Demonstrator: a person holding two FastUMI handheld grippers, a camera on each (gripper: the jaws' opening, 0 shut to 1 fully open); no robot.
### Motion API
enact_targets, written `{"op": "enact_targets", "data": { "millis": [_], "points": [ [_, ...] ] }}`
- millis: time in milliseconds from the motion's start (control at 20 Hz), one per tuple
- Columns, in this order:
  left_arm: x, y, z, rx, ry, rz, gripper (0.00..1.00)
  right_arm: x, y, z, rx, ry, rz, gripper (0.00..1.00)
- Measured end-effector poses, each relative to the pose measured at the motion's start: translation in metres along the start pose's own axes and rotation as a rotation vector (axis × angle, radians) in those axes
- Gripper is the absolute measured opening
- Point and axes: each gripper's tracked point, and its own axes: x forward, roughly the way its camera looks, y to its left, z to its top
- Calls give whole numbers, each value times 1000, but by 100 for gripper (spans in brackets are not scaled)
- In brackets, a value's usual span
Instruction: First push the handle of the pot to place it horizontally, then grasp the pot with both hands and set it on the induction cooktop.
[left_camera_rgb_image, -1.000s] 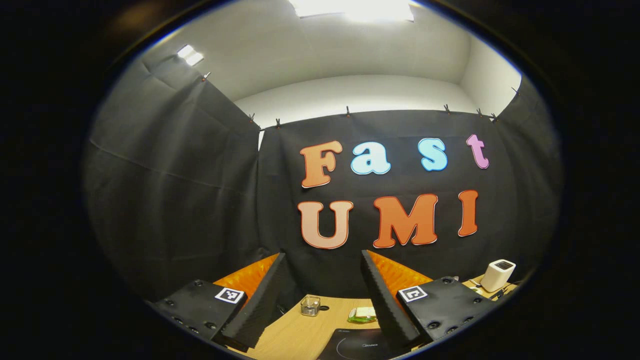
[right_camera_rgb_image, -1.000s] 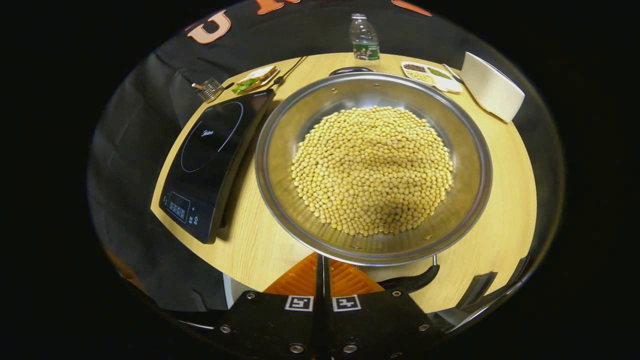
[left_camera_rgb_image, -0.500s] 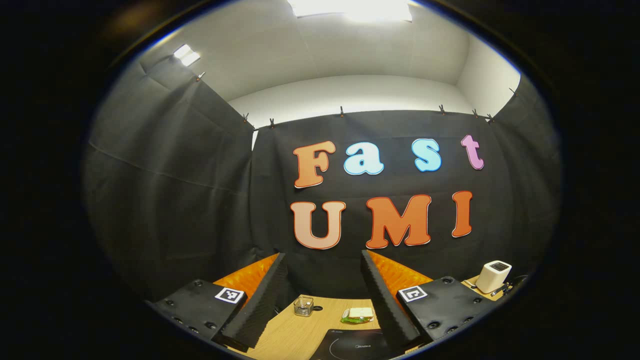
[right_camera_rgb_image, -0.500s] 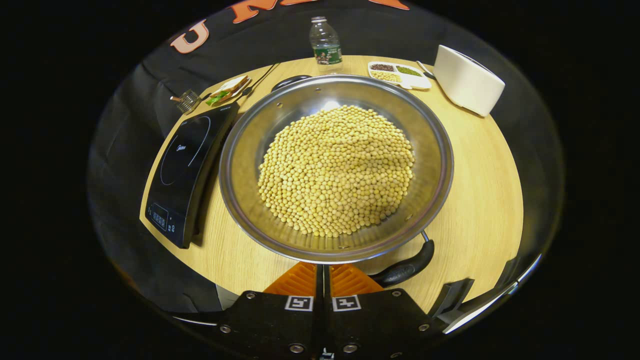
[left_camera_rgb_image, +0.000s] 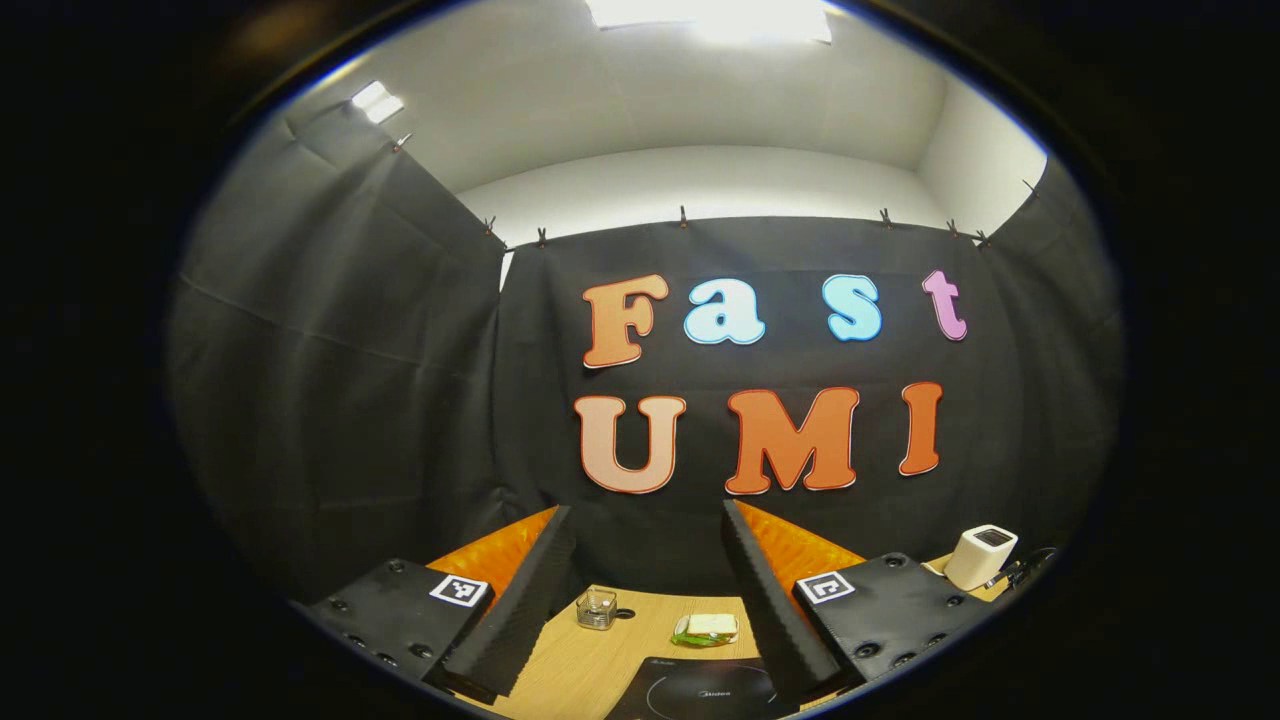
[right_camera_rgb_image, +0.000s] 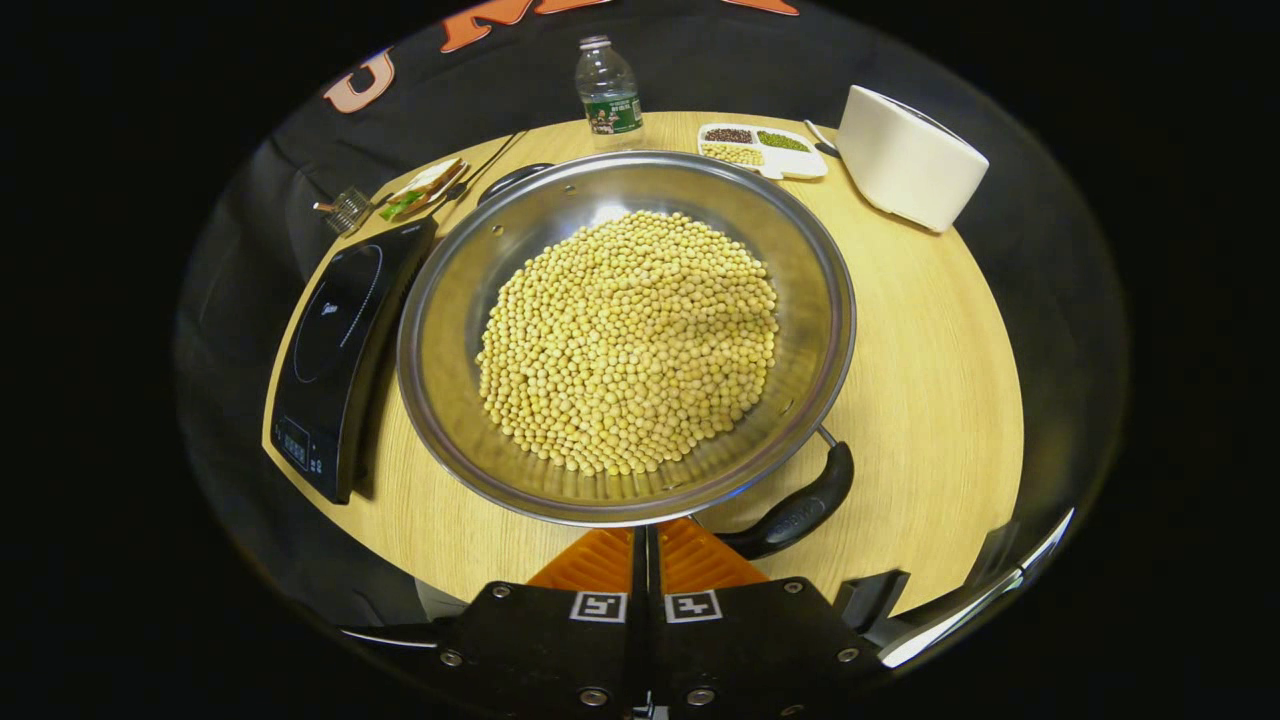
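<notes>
left tongs (left_camera_rgb_image: 640, 590) hang apart above the worktop's (right_camera_rgb_image: 940, 350) left edge. induction cooktop (right_camera_rgb_image: 335, 335) lies there. the pot (right_camera_rgb_image: 625, 335) of beans, mid-worktop, has turned: its handle (right_camera_rgb_image: 795, 510) swung rightward, nearing horizontal. right tongs (right_camera_rgb_image: 645, 550) pressed together, pushing.

pot (right_camera_rgb_image: 625, 335) turned | near handle (right_camera_rgb_image: 795, 505) swung rightward, clear of closed right tongs (right_camera_rgb_image: 645, 540)

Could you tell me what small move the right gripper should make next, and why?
Probably keep nudging the pot's handle sideways with the shut right gripper: the handle lies just beside its tips, angled rather than level, and the pot sits on the table beside the induction cooktop.
</notes>
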Motion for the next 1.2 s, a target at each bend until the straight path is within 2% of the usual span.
{"op": "enact_targets", "data": {
  "millis": [750,1200],
  "points": [
    [14,-12,-22,-15,49,-32,97,22,-86,40,110,-18,-140,0],
    [25,-32,-36,6,82,-61,96,32,-110,77,132,-57,-187,0]
  ]
}}
